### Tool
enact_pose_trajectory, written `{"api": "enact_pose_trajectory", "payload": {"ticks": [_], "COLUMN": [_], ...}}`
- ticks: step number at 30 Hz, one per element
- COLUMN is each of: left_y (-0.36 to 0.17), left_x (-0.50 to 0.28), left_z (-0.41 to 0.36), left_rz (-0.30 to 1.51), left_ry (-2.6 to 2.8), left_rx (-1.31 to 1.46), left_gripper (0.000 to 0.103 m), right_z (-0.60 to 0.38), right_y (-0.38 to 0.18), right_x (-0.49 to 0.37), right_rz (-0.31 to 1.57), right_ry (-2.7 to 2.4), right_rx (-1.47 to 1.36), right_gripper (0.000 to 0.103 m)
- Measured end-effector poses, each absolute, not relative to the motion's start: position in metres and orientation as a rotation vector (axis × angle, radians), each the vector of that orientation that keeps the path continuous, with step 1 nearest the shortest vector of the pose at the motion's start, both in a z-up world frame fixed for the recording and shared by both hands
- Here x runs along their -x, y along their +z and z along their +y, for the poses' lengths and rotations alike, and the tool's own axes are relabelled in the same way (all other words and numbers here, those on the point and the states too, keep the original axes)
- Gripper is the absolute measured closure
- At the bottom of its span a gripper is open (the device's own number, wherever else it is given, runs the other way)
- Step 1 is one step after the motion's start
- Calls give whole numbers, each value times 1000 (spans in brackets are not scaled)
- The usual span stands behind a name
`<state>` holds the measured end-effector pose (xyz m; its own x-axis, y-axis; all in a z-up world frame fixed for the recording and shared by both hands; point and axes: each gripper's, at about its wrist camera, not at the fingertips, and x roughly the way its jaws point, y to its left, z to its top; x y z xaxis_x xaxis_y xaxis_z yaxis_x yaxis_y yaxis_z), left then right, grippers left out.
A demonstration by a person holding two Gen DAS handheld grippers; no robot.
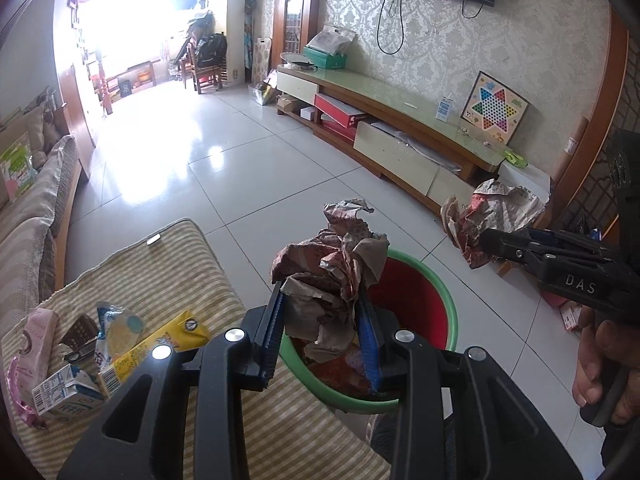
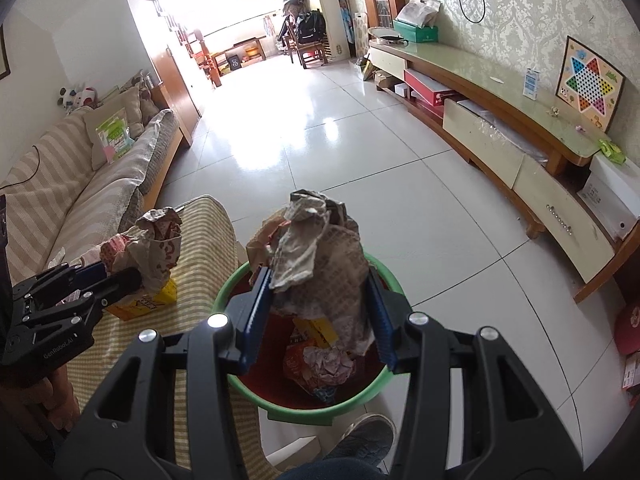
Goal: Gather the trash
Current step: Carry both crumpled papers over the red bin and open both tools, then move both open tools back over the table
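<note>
1. The left gripper [image 1: 324, 332] pinches a crumpled wad of brown-and-red paper [image 1: 336, 264] between its blue pads [image 1: 272, 336]. The jaws sit narrow, pressed into the lower part of the wad, so most of it billows above and past the fingertips.
2. The right gripper [image 2: 316, 316] grips a second, paler crumpled wad [image 2: 316, 256] the same way: jaws a little wider, pads biting its sides, the bulk rising beyond the tips.
3. Just beyond and below both sets of fingers stands the bin [image 2: 224, 292], red inside with a green rim. Each wad is held out over its mouth, which I judge is so that opening the jaws would drop the paper straight in.
4. Under the right gripper's fingers the bin already holds trash [image 2: 320, 360]: a yellow box and crushed wrappers. How full it is lower down I cannot quite tell, as the wad hides part of it.
5. To the left of the left gripper's fingers, on a striped cushioned surface [image 1: 168, 264], more rubbish waits: a yellow carton [image 1: 160, 352], a small white milk box [image 1: 64, 396], and foil wrappers [image 1: 116, 332].
6. A hand [image 1: 604, 364] grasps the right gripper's handle, seen at the right edge of the left camera's view.
</note>
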<state>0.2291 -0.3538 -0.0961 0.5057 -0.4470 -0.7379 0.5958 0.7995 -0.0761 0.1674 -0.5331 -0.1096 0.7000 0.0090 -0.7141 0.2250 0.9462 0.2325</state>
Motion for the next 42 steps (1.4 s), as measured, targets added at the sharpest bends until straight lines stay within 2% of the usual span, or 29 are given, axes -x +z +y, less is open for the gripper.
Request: {"api": "enact_pose_trajectory", "payload": {"ticks": [17, 21, 26, 27, 28, 29, 30, 32, 37, 39, 42], "left_y": [-134, -140, -144, -144, -144, -143, -142, -142, -142, -139, -134], "left_x": [-244, -246, -248, -248, -248, -248, -248, -249, -249, -247, -245], "left_z": [-381, -383, -384, -383, -383, -383, -383, -381, -378, -377, -375], "left_rz": [908, 925, 933, 934, 934, 930, 928, 924, 927, 912, 894], "left_ry": [-688, -686, -691, -692, -691, -691, -689, -687, -677, -669, -657], "left_rx": [-213, -214, -215, -213, -210, -203, -199, -194, -201, -206, -214], "left_gripper": [71, 65, 64, 59, 55, 48, 43, 38, 30, 17, 8], "right_z": [-542, -544, -544, -544, -543, -543, -542, -541, -541, -540, -541], "right_y": [-137, -141, -142, -143, -143, -142, -141, -139, -136, -134, -131], "right_x": [-192, -195, -199, -199, -199, -200, -200, -200, -201, -200, -199], "right_rz": [826, 837, 844, 844, 847, 843, 836, 828, 816, 808, 804], "right_ry": [-100, -95, -96, -95, -94, -97, -100, -105, -109, -114, -132], "right_rx": [-343, -347, -346, -345, -343, -339, -331, -321, -328, -328, -331], "right_gripper": [58, 58, 53, 50, 38, 32, 29, 20, 12, 6, 5]}}
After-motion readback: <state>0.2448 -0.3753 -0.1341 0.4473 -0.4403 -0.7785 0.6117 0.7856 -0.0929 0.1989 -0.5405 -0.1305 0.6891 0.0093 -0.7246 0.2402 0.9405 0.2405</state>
